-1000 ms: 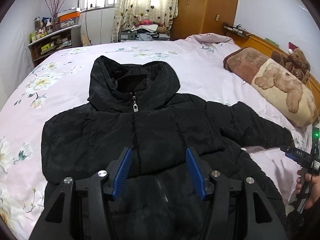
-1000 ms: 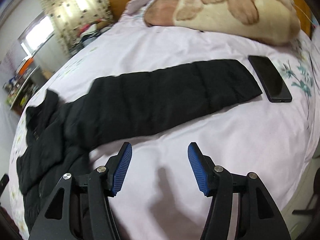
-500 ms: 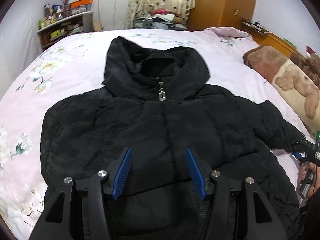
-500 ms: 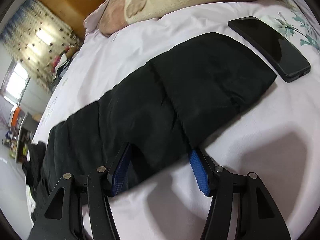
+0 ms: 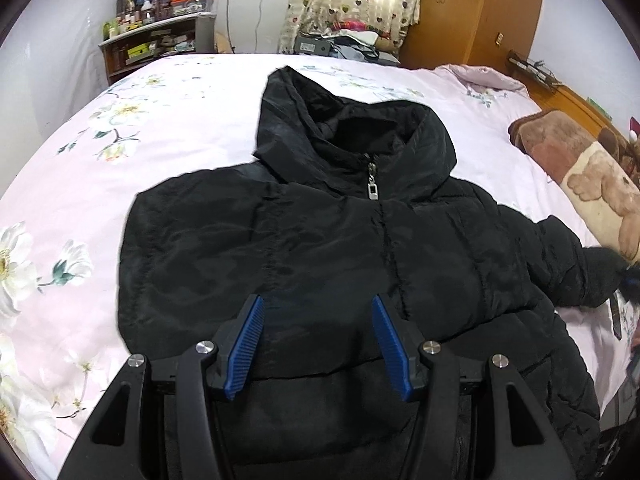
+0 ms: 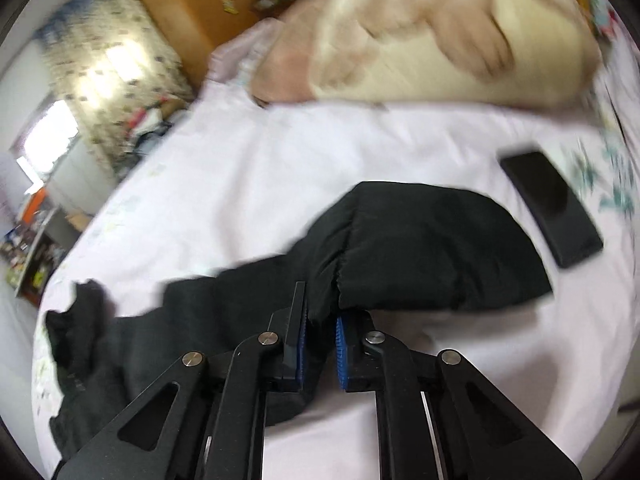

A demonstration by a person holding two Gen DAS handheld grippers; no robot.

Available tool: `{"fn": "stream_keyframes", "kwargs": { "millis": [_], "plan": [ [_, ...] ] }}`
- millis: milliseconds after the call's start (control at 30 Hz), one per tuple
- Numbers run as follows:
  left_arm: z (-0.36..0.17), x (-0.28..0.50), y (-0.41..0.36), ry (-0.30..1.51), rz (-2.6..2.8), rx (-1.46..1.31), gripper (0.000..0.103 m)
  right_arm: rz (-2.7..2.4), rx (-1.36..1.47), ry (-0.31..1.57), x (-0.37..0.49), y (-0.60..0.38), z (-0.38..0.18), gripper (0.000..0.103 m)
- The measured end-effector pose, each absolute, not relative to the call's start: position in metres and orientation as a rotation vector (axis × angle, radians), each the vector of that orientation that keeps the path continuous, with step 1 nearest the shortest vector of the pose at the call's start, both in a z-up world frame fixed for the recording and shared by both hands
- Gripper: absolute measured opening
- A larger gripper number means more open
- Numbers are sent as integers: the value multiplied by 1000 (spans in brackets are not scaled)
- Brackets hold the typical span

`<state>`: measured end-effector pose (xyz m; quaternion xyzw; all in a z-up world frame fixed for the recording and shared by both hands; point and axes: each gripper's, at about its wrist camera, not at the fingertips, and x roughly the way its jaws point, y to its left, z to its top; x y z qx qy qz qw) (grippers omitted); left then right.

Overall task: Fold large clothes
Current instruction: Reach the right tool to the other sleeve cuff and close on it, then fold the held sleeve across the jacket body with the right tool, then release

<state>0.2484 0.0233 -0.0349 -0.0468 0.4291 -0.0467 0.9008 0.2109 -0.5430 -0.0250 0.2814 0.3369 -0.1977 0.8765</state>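
Left wrist view: I hold my left gripper [image 5: 318, 344] tilted downward over the lower front of the black hooded puffer jacket [image 5: 340, 248], its blue ribbed pads spread apart with nothing between them; whether they touch the fabric I cannot tell. The jacket lies flat, front up and zipped, on the pale pink floral bedsheet [image 5: 168, 128], hood pointing away from me, silver zipper pull [image 5: 373, 190] just below the hood opening. One sleeve runs off the jacket toward the brown and cream bear-print pillow [image 5: 592, 184] beside it.

In the right wrist view, my right gripper [image 6: 320, 342] also points downward, and its pads are clamped on a fold of the jacket's black quilted sleeve [image 6: 420, 248], pinching it partway along its length. The cuff end of the sleeve bulges up beyond my fingers, clear of the sheet directly beneath. A black smartphone [image 6: 552, 208] lies flat on the sheet just past the cuff, apart from the jacket. This view is blurred.
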Motion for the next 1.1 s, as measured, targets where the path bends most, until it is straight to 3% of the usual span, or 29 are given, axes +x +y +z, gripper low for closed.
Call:
{"fn": "stream_keyframes", "kwargs": {
  "millis": [233,400,600,867,967,1033,1100],
  "plan": [
    [-14,231,52,846,-74,-141,58,-178,441,567,227,-458,74,11],
    [-9,215,75,830,-55,-190,58,1,381,566,243,-384,99,11],
    [-11,201,99,837,-27,-210,58,159,296,666,267,-290,74,11],
    [-20,197,120,853,16,-236,58,281,203,877,289,-208,-14,15],
    [-23,198,121,860,18,-237,58,342,204,961,294,-193,-43,26],
    [-23,199,120,860,14,-238,58,374,203,994,293,-185,-56,39],
    [-21,201,118,856,7,-239,58,429,200,996,288,-177,-59,60]
  ]
}}
